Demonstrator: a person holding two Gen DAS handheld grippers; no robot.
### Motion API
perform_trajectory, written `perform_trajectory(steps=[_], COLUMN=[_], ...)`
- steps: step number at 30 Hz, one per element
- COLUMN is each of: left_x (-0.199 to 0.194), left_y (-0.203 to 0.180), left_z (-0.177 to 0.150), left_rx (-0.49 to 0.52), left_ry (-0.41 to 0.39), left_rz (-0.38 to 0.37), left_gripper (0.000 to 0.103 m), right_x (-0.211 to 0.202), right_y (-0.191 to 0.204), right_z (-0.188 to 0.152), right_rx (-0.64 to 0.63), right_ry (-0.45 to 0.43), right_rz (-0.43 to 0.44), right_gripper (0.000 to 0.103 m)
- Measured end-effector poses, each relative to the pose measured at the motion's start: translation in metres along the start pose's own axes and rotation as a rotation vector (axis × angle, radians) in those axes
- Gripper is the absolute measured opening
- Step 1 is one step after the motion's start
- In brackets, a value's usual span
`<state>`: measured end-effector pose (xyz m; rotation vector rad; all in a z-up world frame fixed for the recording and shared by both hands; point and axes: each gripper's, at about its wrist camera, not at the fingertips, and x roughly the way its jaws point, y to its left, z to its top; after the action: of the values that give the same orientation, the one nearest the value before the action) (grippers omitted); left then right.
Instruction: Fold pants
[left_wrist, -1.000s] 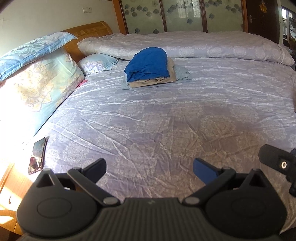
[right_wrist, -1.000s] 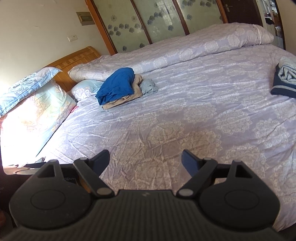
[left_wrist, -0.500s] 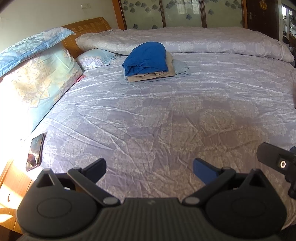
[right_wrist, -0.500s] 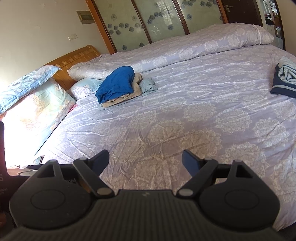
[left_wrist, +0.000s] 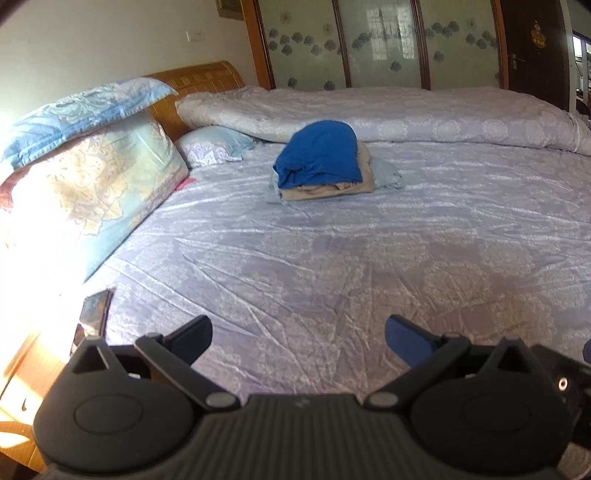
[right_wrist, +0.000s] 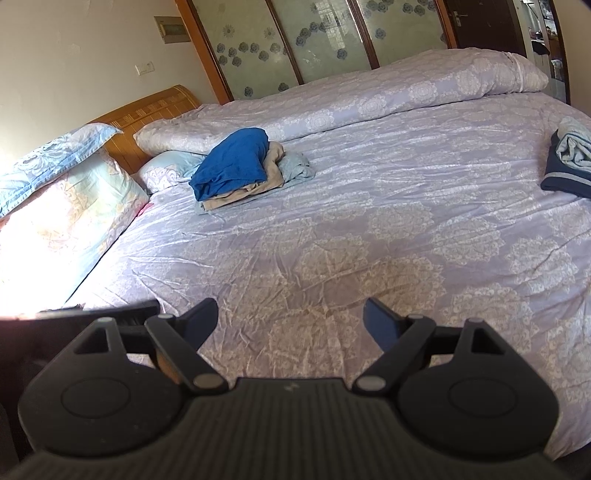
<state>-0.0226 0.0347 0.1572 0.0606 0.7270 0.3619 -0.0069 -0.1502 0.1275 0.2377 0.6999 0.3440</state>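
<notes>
Lavender bedspread bare under both tools: left gripper and right gripper spread wide, holding nothing, with the folded clothes pile, blue on top, well beyond them near the headboard.

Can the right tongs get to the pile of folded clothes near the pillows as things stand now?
Probably yes. The right tongs stand open and empty, and only bare bedsheet lies between them and the pile of folded clothes. The pile looks far off, so a long reach.
</notes>
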Motion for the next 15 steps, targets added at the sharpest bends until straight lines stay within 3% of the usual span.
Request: perform_trajectory(steps=[6, 15], left_x=[-0.012, -0.007], left_y=[0.011, 0.015], left_z=[0.014, 0.013], left_rx=[-0.015, -0.026], left_ry=[-0.080, -0.059], left_rz=[0.033, -0.007], left_gripper=[0.103, 0.103], right_x=[0.003, 0.000], right_y=[0.004, 0.010], right_z=[-0.003, 0.000], right_rx=[-0.007, -0.030], right_ry=[0.008, -0.034], right_rz=[-0.008, -0.020], right_gripper=[0.087, 0.087])
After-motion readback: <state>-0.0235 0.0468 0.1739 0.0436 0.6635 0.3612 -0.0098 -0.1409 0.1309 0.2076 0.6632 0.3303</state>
